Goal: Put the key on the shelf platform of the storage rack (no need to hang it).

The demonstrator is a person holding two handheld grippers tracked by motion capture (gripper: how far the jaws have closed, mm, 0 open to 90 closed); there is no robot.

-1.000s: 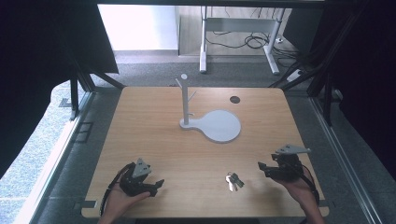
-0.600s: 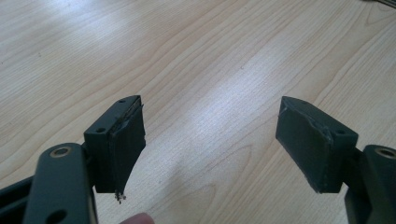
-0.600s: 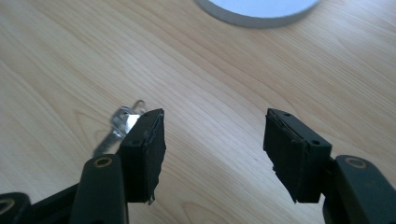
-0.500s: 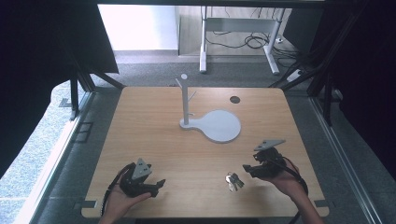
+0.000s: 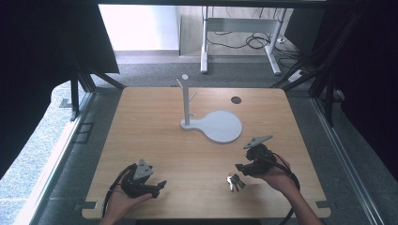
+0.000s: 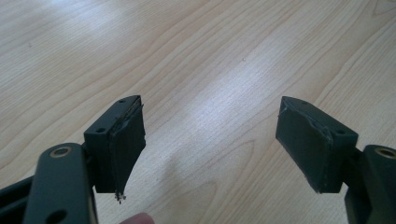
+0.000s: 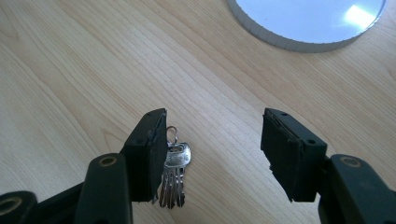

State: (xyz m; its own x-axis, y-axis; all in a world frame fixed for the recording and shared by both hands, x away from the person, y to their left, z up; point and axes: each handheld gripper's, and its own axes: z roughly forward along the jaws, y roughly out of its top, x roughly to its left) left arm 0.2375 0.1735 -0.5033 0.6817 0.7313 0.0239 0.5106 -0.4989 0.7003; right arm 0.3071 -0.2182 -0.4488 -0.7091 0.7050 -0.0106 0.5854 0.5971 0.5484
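Note:
A small bunch of silver keys (image 5: 234,182) (image 7: 174,178) lies flat on the wooden table (image 5: 155,136) near its front edge. My right gripper (image 5: 240,168) (image 7: 212,154) hovers just beside the keys, open, with its left jaw partly covering them in the right gripper view. A white stand with a round base (image 5: 220,126) (image 7: 308,21) and an upright peg post (image 5: 187,98) sits mid-table, beyond the keys. My left gripper (image 5: 157,186) (image 6: 210,140) rests at the front left, open, over bare wood.
A dark round hole (image 5: 236,100) marks the table's far right part. Black frame struts and cables surround the table, and a desk frame stands on the floor behind it.
My right gripper has moved left and slightly forward from the table's right edge until it is right beside the keys. The left gripper has stayed put.

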